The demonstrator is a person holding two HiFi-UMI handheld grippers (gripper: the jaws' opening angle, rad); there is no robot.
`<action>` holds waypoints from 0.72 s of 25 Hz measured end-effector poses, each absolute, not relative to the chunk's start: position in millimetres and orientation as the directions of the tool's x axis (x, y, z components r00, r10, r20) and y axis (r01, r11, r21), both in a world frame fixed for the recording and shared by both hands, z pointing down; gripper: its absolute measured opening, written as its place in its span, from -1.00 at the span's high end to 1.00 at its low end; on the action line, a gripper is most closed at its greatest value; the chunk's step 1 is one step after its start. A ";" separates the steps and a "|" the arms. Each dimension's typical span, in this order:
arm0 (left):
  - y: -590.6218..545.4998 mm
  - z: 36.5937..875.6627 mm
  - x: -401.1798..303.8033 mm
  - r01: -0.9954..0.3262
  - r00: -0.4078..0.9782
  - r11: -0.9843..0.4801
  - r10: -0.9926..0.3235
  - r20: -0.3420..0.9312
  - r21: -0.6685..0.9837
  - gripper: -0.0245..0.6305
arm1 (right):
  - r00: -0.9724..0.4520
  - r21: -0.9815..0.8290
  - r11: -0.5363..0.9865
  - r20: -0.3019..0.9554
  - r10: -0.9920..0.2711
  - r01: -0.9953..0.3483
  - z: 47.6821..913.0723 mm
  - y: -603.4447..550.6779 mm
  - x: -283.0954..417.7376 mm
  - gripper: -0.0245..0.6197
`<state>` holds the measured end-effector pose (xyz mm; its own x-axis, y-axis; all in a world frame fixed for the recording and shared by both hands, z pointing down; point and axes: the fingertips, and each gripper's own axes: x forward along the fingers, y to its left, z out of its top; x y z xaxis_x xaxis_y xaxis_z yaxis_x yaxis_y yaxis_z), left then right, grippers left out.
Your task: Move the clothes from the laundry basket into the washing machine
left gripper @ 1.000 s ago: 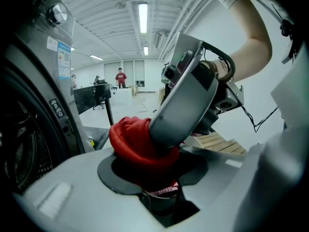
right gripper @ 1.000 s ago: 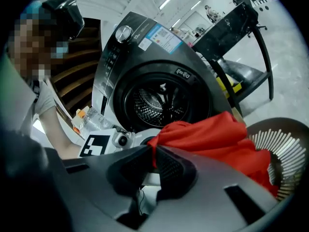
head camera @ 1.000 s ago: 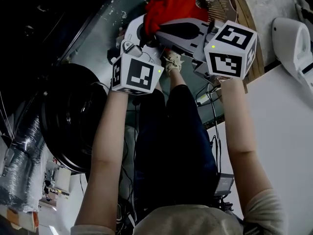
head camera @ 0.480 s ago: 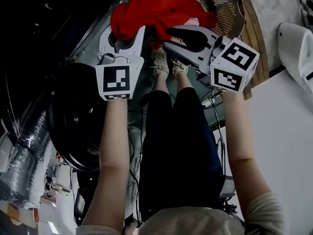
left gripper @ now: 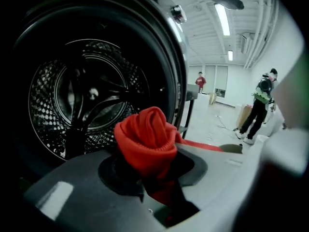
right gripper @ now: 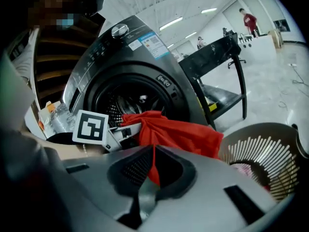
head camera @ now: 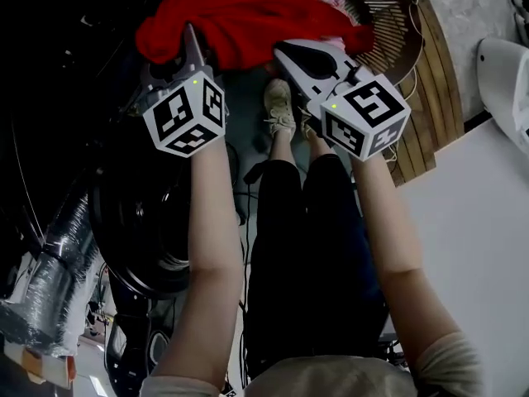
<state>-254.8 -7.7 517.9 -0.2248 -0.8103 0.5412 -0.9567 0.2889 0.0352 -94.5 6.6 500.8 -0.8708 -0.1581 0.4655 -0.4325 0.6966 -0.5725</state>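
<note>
The jaws of the left gripper (left gripper: 147, 175) pinched a thick bunch of the red garment (left gripper: 145, 139), which stood up between them like a rolled knot. The jaws of the right gripper (right gripper: 150, 170) had just been closing. They were pressed almost together on a thin fold of the same cloth.

The garment was stretched between both grippers at the top centre of the head view. It was lifted out of the laundry basket (right gripper: 263, 153), which showed at the lower right of the right gripper view. The open drum (left gripper: 82, 95) of the washing machine (right gripper: 135, 47) filled the left half of the left gripper view.

I judged the cloth to be light, soft and limp. It would sag wherever it was not held, and a loose end could catch on the door rim. A bunched handful, as on the left, seemed the safer hold. The thin fold on the right could slip out more easily.
</note>
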 end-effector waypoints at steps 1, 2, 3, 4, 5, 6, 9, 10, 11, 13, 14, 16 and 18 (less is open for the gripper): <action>-10.8 518.0 -266.9 -0.948 -0.255 0.316 -0.808 0.531 0.026 0.47 | -0.871 -0.579 0.687 0.462 -0.166 -0.438 501.4 6.4 -93.7 0.86; -13.9 518.7 -280.5 -0.938 -0.287 0.345 -0.802 0.523 0.014 0.47 | -0.871 -0.585 0.679 0.460 -0.173 -0.443 501.8 6.5 -92.4 0.86; -17.2 519.8 -295.2 -0.927 -0.321 0.374 -0.794 0.517 0.000 0.47 | -0.871 -0.589 0.673 0.458 -0.178 -0.447 502.2 7.1 -91.0 0.86; -20.7 520.6 -310.5 -0.915 -0.354 0.402 -0.783 0.511 -0.016 0.46 | -0.871 -0.592 0.669 0.456 -0.182 -0.449 502.7 8.2 -89.7 0.86; -24.7 520.7 -325.3 -0.903 -0.383 0.428 -0.772 0.507 -0.031 0.46 | -0.871 -0.594 0.667 0.456 -0.182 -0.450 503.6 9.6 -88.4 0.87; -29.7 519.3 -338.3 -0.894 -0.405 0.446 -0.765 0.502 -0.042 0.46 | -0.871 -0.596 0.665 0.456 -0.182 -0.450 504.7 11.1 -87.2 0.87; -50.9 497.0 -358.9 -0.897 -0.419 0.436 -0.788 0.451 -0.073 0.45 | -0.874 -0.604 0.660 0.451 -0.179 -0.447 507.5 13.5 -83.7 0.87; -57.1 486.3 -361.2 -0.901 -0.421 0.424 -0.805 0.418 -0.091 0.44 | -0.876 -0.608 0.658 0.447 -0.179 -0.444 507.8 14.0 -82.7 0.87; -61.6 478.9 -363.5 -0.900 -0.428 0.423 -0.815 0.389 -0.105 0.44 | -0.878 -0.612 0.656 0.444 -0.178 -0.443 508.1 14.5 -81.9 0.87; -67.4 482.9 -369.6 -0.890 -0.445 0.446 -0.815 0.371 -0.088 0.38 | -0.879 -0.618 0.651 0.442 -0.177 -0.442 509.8 15.6 -80.7 0.87; -70.2 494.8 -372.6 -0.887 -0.439 0.459 -0.810 0.388 -0.045 0.31 | -0.879 -0.620 0.648 0.443 -0.175 -0.442 511.3 16.6 -80.4 0.87; -73.4 528.7 -376.7 -0.872 -0.392 0.481 -0.793 0.466 0.086 -0.01 | -0.879 -0.624 0.646 0.447 -0.167 -0.440 514.9 19.8 -80.2 0.87; -66.8 553.5 -382.0 -0.830 -0.369 0.528 -0.762 0.532 0.180 -0.16 | -0.879 -0.630 0.642 0.450 -0.155 -0.436 517.7 24.1 -79.4 0.87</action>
